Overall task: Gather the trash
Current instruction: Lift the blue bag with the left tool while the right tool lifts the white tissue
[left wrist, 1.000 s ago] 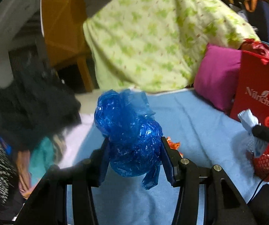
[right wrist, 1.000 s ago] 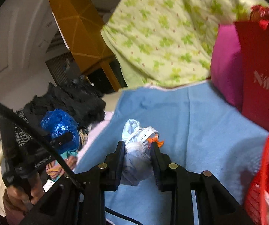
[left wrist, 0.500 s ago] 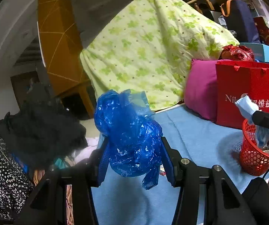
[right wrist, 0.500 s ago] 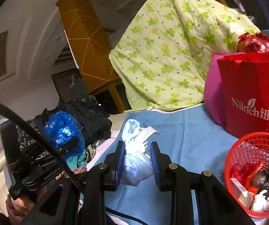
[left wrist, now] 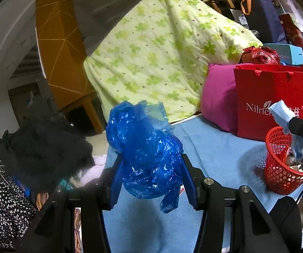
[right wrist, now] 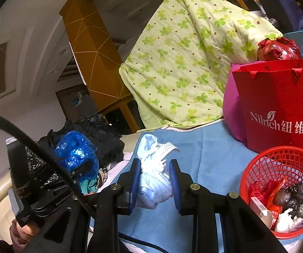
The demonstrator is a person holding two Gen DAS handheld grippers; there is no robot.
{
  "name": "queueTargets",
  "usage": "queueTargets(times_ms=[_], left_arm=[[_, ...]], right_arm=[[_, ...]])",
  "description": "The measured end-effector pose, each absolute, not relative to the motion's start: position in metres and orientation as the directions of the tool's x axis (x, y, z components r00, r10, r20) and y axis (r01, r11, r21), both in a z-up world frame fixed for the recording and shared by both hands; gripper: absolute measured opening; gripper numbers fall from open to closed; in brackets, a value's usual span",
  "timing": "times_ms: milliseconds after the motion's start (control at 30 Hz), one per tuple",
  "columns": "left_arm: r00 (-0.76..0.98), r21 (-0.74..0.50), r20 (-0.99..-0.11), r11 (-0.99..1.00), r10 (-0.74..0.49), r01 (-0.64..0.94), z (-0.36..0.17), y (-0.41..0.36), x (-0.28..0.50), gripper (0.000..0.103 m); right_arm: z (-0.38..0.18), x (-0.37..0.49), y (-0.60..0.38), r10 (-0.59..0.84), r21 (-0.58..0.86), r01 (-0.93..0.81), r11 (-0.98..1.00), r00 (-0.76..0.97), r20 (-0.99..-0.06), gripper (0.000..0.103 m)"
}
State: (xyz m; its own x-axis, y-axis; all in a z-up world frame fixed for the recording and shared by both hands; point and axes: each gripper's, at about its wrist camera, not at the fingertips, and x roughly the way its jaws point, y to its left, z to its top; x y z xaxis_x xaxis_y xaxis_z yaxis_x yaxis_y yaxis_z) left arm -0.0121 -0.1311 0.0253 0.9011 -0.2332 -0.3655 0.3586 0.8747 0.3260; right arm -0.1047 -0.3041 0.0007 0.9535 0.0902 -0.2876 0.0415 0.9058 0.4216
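A crumpled blue plastic bag (left wrist: 149, 158) is clamped betw. the blue pads of the left gripper (left wrist: 151, 181), raised above the blue sheet (left wrist: 212, 154); most of the bag bulges up and fwd of the pads, w/ a small tail hung below. A wad of pale blue-and-white trash (right wrist: 154, 172), soft and perforated in part, is pinched by the right gripper (right wrist: 154, 181), both pads pressed vs. its sides. The red mesh basket (right wrist: 257, 168) is taken as landmark: in the right wrist view it is stood on the sheet, right of and near the right gripper, w/ wrappers, a small carton and dark lumps seen inside. In the left wrist view the basket (left wrist: 278, 177) is seen far right of the blue bag, and the right gripper's wad (left wrist: 286, 120) is seen directly above the basket rim, its lower end dipped just inside. A red paper bag (right wrist: 282, 105) marked "Nilrich" is stood just behind the basket, touching or nearly so; exact contact can't be told. A magenta pillow (left wrist: 219, 101) is set left of that bag, behind the basket. A green clover-print quilt (left wrist: 162, 52) is draped farther behind. A heap of dark clothes (left wrist: 45, 143) is piled well left of the basket, off the sheet edge.
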Motion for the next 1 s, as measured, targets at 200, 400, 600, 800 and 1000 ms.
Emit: queueTargets(times_ms=[200,400,600,800,1000], left_arm=[[0.894,0.329,-0.38,0.868,-0.239,0.372,0.021,-0.137,-0.013,0.053],[0.889,0.332,-0.389,0.863,-0.243,0.381,0.019,-0.14,-0.015,0.053],[0.884,0.336,-0.396,0.857,-0.247,0.39,0.017,-0.143,-0.016,0.053],[0.879,0.34,-0.403,0.85,-0.254,0.401,0.015,-0.147,-0.016,0.053],[0.872,0.341,-0.416,0.845,-0.258,0.412,0.01,-0.151,-0.016,0.053]], right_arm=[[-0.002,-0.11,-0.307,0.09,0.432,0.048,0.901,0.952,-0.293,0.03],[-0.004,-0.115,-0.309,0.081,0.434,0.058,0.899,0.952,-0.295,0.03],[-0.006,-0.118,-0.311,0.082,0.44,0.061,0.896,0.951,-0.297,0.03],[-0.007,-0.122,-0.315,0.074,0.443,0.069,0.894,0.952,-0.296,0.03],[-0.013,-0.127,-0.32,0.068,0.449,0.08,0.89,0.95,-0.305,0.03]])
